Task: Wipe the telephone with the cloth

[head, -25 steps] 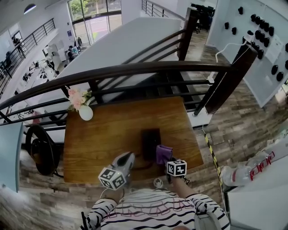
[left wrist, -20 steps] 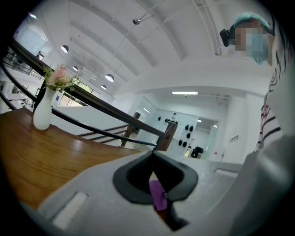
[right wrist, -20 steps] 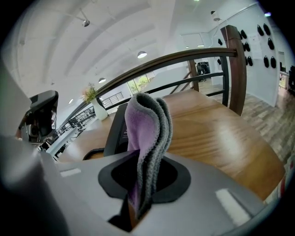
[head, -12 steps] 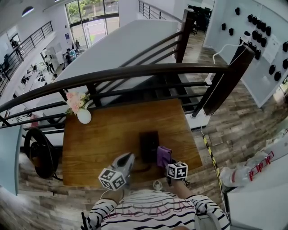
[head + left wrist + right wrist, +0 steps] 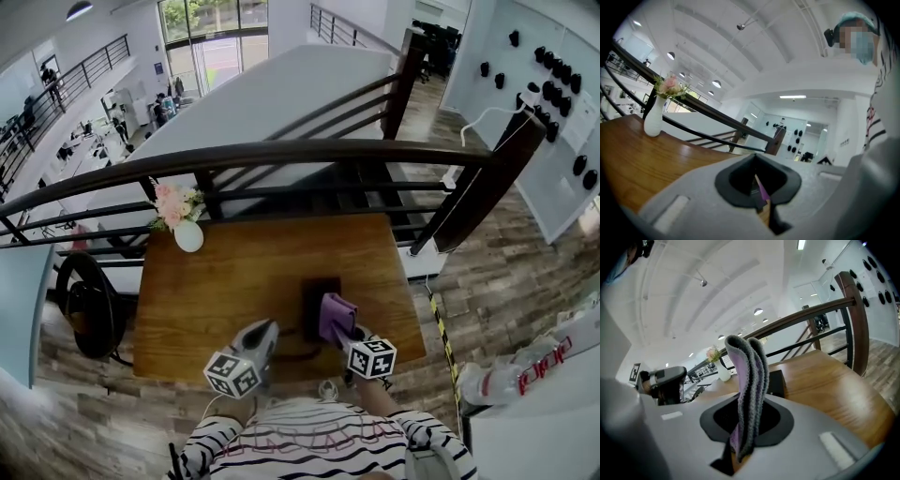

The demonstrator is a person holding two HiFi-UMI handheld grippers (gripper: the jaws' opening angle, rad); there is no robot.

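Observation:
A black telephone [image 5: 313, 298] lies on the wooden table [image 5: 225, 281], near its front edge. My right gripper [image 5: 347, 334] is shut on a folded purple-grey cloth [image 5: 336, 317], which stands up over the telephone's right side. In the right gripper view the cloth [image 5: 749, 380] rises from between the jaws of my right gripper [image 5: 740, 452], with the telephone [image 5: 776, 383] just behind it. My left gripper [image 5: 265, 330] hovers at the table's front edge, left of the telephone. In its own view the left gripper [image 5: 765, 208] has its jaws together and holds nothing.
A white vase with pink flowers [image 5: 186, 230] stands at the table's far left corner. A dark railing [image 5: 281, 155] runs along the table's far side, with a thick post [image 5: 483, 183] at the right. A black round object [image 5: 89, 309] sits on the floor left of the table.
The right gripper has carried the cloth slightly left, so it now overlaps the telephone's right side. The left gripper has stayed in place.

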